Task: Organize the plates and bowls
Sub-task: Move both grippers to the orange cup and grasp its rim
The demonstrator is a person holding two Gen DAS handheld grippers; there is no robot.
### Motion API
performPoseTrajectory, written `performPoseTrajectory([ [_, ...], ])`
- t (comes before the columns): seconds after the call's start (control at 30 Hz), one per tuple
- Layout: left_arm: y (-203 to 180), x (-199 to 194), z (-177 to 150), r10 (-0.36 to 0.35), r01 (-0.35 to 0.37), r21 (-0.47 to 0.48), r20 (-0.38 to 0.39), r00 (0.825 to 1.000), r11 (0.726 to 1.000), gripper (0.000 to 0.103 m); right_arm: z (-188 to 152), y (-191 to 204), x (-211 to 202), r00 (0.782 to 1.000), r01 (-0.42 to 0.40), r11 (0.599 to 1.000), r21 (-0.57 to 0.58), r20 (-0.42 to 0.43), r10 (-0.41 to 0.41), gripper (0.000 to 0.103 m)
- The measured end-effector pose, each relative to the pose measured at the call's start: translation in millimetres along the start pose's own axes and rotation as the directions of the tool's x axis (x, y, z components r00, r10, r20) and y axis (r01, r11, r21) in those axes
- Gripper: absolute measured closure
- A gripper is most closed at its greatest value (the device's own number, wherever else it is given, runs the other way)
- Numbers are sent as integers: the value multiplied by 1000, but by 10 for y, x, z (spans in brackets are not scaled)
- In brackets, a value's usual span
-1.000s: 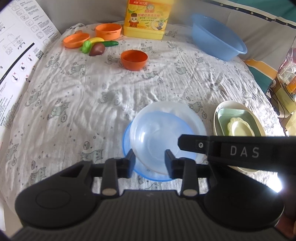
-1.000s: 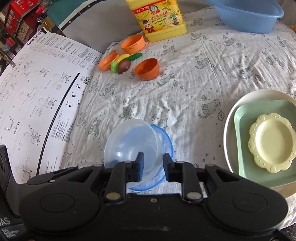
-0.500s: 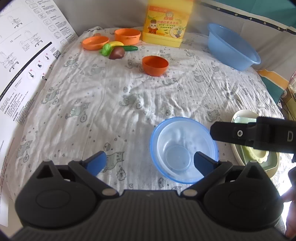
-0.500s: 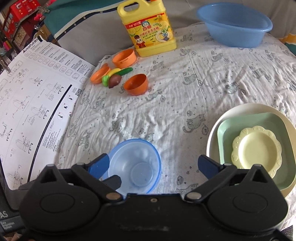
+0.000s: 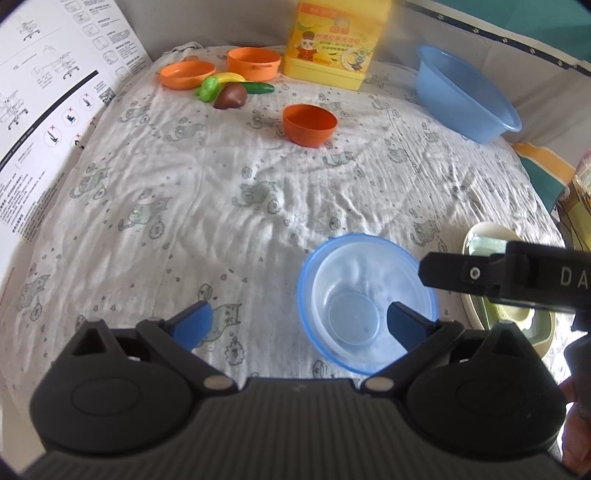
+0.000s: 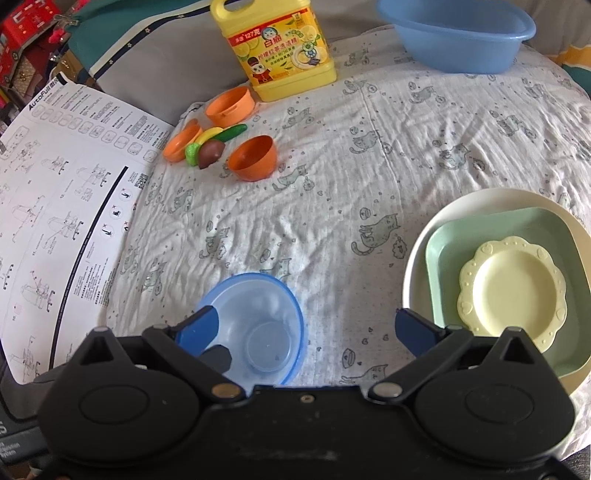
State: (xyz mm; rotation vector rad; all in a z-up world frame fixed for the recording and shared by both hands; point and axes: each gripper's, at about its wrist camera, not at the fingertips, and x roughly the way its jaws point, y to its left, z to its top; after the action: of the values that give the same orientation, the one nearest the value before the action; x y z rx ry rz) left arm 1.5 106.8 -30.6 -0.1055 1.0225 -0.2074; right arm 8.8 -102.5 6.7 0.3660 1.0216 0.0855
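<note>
Both claws are spread wide and released, nothing between the fingers! The left gripper (image 5: 299, 325) hangs over the cat-print cloth (image 5: 221, 192), its jaws having just swung apart, and its right fingertip shows in front of the clear bowl (image 5: 365, 306), which sits nested inside a blue bowl (image 5: 308, 325) on the cloth, free of any grip. The right gripper (image 6: 308, 328) has also just opened out, its left fingertip over that same stack's near rim, without pressing on it. Just to the right sits the plate pile: a cream scalloped plate (image 6: 511, 293) on a green square plate (image 6: 480, 229), on a white round plate (image 6: 458, 210). Further back, an orange bowl (image 5: 309, 123) stands alone, 2 more orange dishes (image 5: 218, 68) flank some toy vegetables (image 5: 231, 90), with a yellow detergent jug (image 6: 277, 48) and a blue basin (image 6: 458, 35) behind.
</note>
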Motion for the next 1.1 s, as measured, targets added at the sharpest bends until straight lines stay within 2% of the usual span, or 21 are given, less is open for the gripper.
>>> performPoseTrajectory([
  [0.23, 100, 52, 138, -1, 2, -35, 12, 1000, 999, 0, 110, -38, 59, 1000, 21, 999, 23, 2, -22, 0],
  [0.43, 169, 135, 362, 5, -4, -24, 34, 999, 1000, 0, 332, -107, 103, 999, 48, 997, 55, 19, -49, 0],
  [0.77, 258, 380, 1090, 29, -28, -13, 102, 994, 1000, 0, 949, -128, 494, 999, 39, 995, 92, -3, -39, 0],
  [0.93, 330, 638, 1415, 58, -55, -35, 98, 994, 998, 0, 1299, -2, 739, 1000, 22, 996, 82, -4, -22, 0],
  [1.0, 339, 760, 1511, 71, -68, -35, 91, 993, 997, 1, 1424, 44, 846, 1000, 10, 996, 85, -7, -10, 5],
  [1.1, 342, 933, 1631, 77, -75, -40, 72, 994, 996, 12, 1583, 106, 1015, 1000, -3, 995, 98, -16, 4, 14],
])
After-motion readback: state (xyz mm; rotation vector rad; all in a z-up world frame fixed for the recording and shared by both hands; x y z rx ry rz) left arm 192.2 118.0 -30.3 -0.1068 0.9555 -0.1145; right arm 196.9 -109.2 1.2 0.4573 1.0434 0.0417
